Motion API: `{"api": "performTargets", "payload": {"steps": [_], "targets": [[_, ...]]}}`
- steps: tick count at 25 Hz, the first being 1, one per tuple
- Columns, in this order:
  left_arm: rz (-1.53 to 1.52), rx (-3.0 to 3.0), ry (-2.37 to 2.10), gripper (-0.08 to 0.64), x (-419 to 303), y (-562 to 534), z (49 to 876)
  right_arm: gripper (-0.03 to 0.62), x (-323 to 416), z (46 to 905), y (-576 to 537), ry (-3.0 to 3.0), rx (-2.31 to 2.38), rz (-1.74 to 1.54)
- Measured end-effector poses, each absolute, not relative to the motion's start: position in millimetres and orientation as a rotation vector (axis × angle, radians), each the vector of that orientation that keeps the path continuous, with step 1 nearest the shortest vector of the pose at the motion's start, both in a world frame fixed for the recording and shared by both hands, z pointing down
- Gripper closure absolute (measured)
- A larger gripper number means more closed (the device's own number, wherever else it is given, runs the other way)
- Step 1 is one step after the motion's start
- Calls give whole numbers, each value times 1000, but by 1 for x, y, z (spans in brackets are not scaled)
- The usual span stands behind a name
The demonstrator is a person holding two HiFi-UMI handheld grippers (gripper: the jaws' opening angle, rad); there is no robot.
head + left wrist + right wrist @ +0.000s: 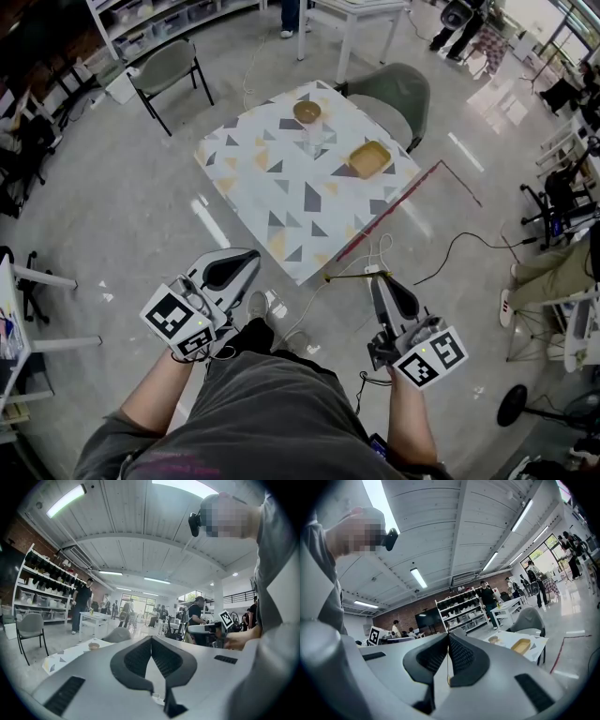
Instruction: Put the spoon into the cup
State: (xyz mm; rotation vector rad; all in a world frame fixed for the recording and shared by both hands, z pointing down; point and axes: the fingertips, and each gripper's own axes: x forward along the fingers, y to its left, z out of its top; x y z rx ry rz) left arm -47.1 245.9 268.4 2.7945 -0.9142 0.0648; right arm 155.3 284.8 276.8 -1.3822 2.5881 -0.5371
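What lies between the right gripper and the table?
In the head view, only floor with a looped white cable separates the right gripper from the table.

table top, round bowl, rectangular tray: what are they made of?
Table top: white with grey and tan triangles, matte. It could be printed cloth or laminate; I can't tell which.
Round bowl: brown and matte, probably wood.
Rectangular tray: pale tan in an even tone, likely wood or bamboo, possibly plastic.

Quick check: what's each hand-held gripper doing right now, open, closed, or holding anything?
Left hand-held gripper: closed, jaws together, nothing between them.
Right hand-held gripper: closed, jaws together, nothing between them.
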Motion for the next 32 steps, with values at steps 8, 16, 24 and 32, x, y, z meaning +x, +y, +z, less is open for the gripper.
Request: {"api": "performTargets", "payload": {"steps": [8, 16, 24, 32], "targets": [[61, 2789, -923, 543, -42, 226, 271, 569, 161, 280, 264, 2596, -1379, -546], [67, 2780, -911, 543, -43, 185, 281, 569, 161, 294, 223, 2594, -1399, -569], [72, 2769, -884, 543, -53, 131, 289, 569, 146, 302, 172, 2596, -1415, -598], [72, 2760, -848, 543, -68, 75, 298, 569, 126, 309, 117, 2599, -1445, -613]]}}
